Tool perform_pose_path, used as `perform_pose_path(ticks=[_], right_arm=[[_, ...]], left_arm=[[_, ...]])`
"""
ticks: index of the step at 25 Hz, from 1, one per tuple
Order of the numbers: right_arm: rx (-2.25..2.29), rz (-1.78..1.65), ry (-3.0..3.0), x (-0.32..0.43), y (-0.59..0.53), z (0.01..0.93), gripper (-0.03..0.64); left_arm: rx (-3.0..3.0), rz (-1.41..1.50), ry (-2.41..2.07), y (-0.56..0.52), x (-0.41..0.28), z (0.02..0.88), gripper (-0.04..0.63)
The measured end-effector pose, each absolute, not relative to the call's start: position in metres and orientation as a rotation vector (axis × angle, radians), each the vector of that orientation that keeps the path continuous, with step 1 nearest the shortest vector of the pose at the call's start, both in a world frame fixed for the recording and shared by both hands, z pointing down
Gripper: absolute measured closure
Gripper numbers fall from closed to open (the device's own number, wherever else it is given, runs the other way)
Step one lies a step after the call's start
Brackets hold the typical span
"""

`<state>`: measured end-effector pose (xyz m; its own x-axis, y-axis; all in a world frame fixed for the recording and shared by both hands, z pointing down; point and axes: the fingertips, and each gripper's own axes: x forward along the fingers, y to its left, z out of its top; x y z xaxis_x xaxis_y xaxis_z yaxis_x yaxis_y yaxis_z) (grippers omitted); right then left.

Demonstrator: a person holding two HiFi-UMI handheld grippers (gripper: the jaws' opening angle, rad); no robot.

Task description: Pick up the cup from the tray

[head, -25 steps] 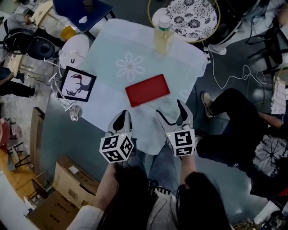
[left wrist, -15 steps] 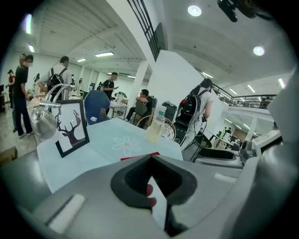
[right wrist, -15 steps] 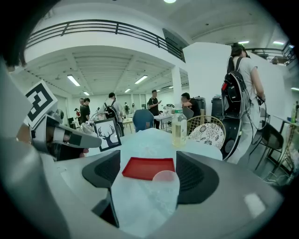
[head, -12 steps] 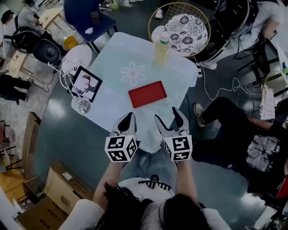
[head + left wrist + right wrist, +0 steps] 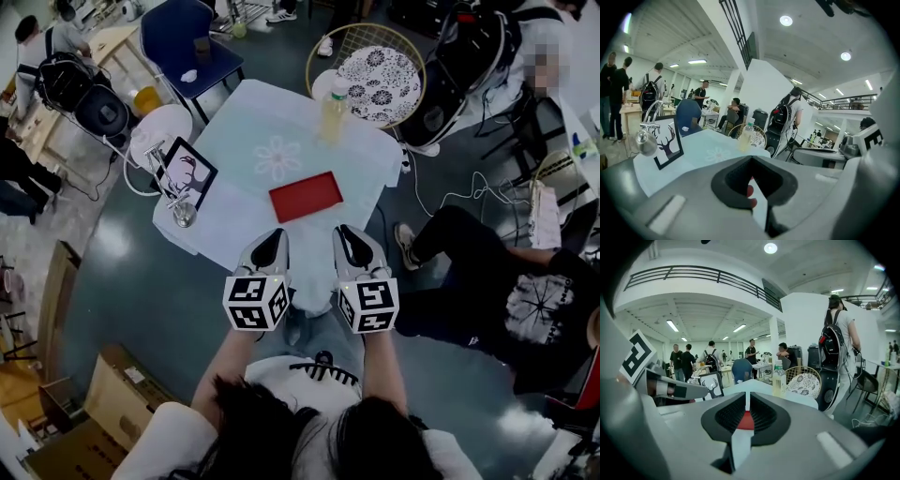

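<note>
The red tray [image 5: 306, 196] lies flat in the middle of the white-clothed table [image 5: 246, 131], and I see no cup on it. A clear glass [image 5: 183, 216] stands off the tray at the table's left edge, beside a framed deer picture [image 5: 187, 175]. Both grippers hover side by side over the table's near edge, short of the tray. My left gripper [image 5: 273, 242] is shut and holds nothing. My right gripper [image 5: 349, 236] is shut and empty too. The red tray [image 5: 746, 420] shows through the slit between the right jaws.
A bottle of yellow drink [image 5: 333, 111] stands at the table's far edge. A wicker chair with a patterned cushion [image 5: 380, 70] and a blue chair [image 5: 192, 37] stand behind. A seated person's legs [image 5: 469, 244] are to the right; cardboard boxes [image 5: 122, 394] sit lower left.
The head view has pulled back and the table looks smaller. Both grippers drew slightly nearer the table's front edge. The right jaws, apart before, have come together.
</note>
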<state>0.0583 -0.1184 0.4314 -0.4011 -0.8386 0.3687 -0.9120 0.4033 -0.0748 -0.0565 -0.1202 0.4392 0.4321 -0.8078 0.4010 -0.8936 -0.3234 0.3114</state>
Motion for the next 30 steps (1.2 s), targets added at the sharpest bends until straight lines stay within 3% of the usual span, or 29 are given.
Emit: perform_pose_path(ticks=[6, 30], right_arm=[[1.542, 0.428, -2.395, 0.048, -0.103, 0.426, 0.597], [1.489, 0.480, -2.363, 0.019, -0.081, 0.437, 0.597]], left_arm=[[2.260, 0.285, -1.379, -0.104, -0.047, 0.436, 0.594], [2.312, 0.302, -1.366, -0.088, -0.054, 0.436, 0.594]])
